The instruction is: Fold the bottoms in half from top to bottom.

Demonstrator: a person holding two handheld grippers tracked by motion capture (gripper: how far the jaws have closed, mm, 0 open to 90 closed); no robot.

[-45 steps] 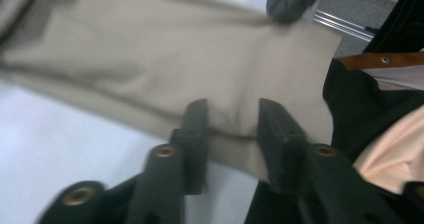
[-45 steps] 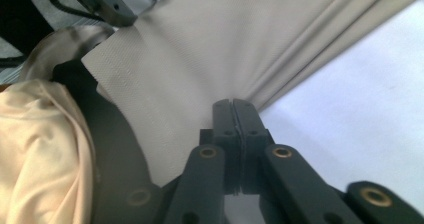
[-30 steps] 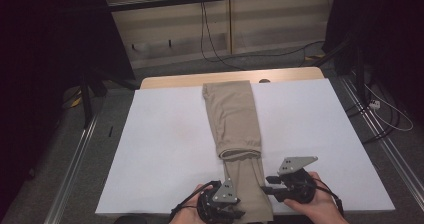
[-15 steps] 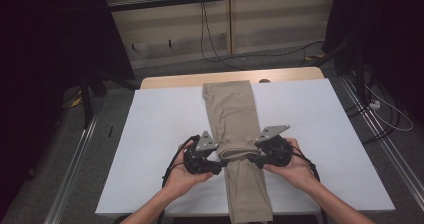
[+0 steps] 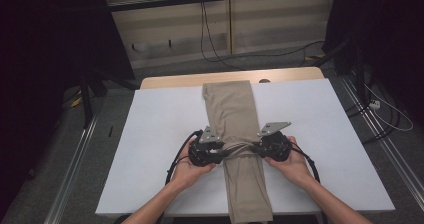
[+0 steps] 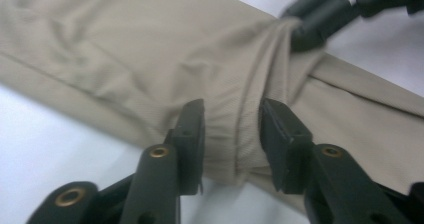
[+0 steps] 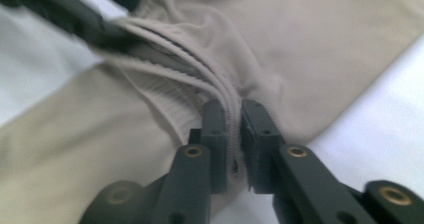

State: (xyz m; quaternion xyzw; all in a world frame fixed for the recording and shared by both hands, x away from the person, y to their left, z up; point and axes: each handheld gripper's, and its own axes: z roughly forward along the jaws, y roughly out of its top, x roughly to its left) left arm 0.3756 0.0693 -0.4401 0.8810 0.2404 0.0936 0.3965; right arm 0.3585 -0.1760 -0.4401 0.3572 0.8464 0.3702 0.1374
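While both hands work at the middle of the desk (image 5: 150, 149), the high view shows the beige trousers (image 5: 231, 109) lying as one long folded strip down the white surface, their far end near the desk's far wooden edge and their near end hanging over the near edge. The left tool (image 5: 226, 153) meets the left edge of the trousers about halfway along, and the right tool (image 5: 251, 150) meets the right edge straight across from it. Between them the cloth is gathered into a narrow, creased waist. A hand (image 5: 187, 164) holds the left tool from the near side, and the other hand (image 5: 292, 161) holds the right one. A black cable (image 5: 176, 156) loops beside the left hand.

From the left gripper view, the left tool (image 6: 231, 134) has its jaws partly spread with a bunched fold of the trousers (image 6: 125, 49) between them; the jaws press that bunch from both sides. The right tool (image 6: 300, 31) shows at the far edge of the trousers, pinching the cloth.

From the right gripper view, the right tool (image 7: 232, 134) is clamped nearly closed on a ribbed, stitched edge of the trousers (image 7: 310, 49), folds fanning away from the jaws. The left tool (image 7: 107, 31) lies blurred across the cloth.
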